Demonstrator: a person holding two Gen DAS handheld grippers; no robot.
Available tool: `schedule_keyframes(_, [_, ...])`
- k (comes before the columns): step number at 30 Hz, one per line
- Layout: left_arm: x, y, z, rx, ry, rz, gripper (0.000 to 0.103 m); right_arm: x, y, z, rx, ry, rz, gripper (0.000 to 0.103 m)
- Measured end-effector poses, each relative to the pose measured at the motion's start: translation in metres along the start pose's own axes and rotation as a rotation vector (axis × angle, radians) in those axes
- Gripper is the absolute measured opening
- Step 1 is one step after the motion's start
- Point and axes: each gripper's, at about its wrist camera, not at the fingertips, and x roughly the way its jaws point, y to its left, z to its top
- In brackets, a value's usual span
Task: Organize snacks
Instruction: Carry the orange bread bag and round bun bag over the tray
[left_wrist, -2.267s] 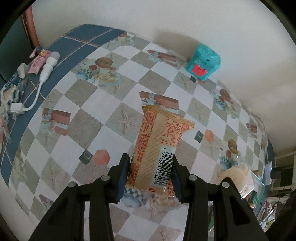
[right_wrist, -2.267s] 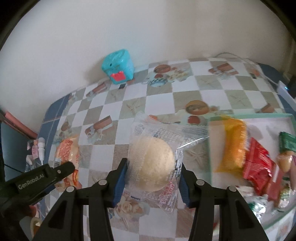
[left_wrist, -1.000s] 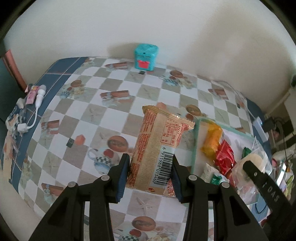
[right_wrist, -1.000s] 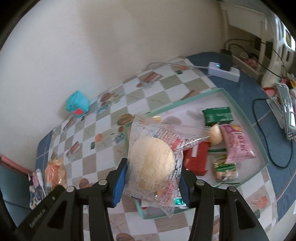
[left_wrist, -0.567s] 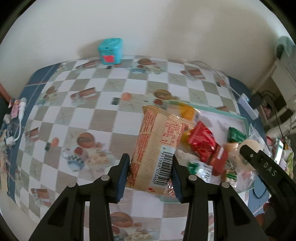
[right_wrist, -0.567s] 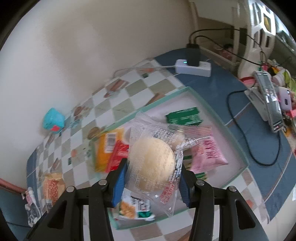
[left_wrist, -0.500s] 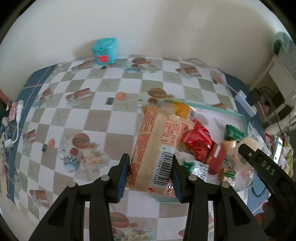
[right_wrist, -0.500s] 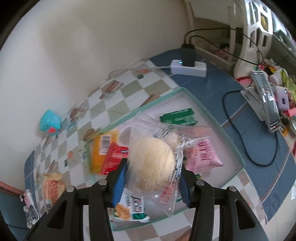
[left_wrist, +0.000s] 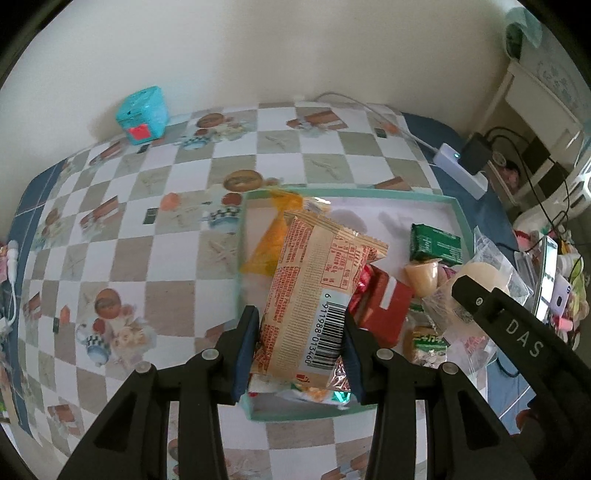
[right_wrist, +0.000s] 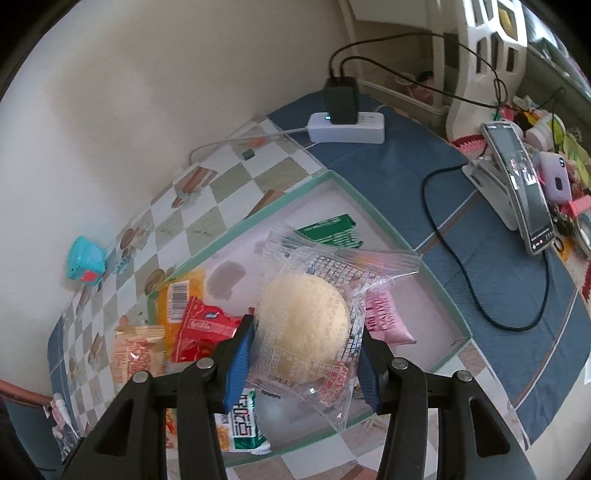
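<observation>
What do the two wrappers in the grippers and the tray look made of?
Orange snack packet: printed plastic film, apparently matte, with a crimped, serrated end seal.
Bun wrapper: clear, glossy plastic film; the round bun shows through.
Tray: thin, stiff, mint-edged walls and white floor, possibly cardboard; can't confirm.

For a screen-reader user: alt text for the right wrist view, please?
The right gripper holds a clear-wrapped round bun between its fingers above a green-rimmed tray of packaged snacks. The tray sits on a checkered tablecloth beside a white power strip.
</observation>
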Motion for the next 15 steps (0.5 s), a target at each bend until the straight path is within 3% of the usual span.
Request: schedule_keyframes(15, [0.032, -0.027, 0.002, 0.056, 0.034, -0.009, 0.044, 0.014, -0.008, 0.011, 0.008, -0.004, 0.013, 0.053])
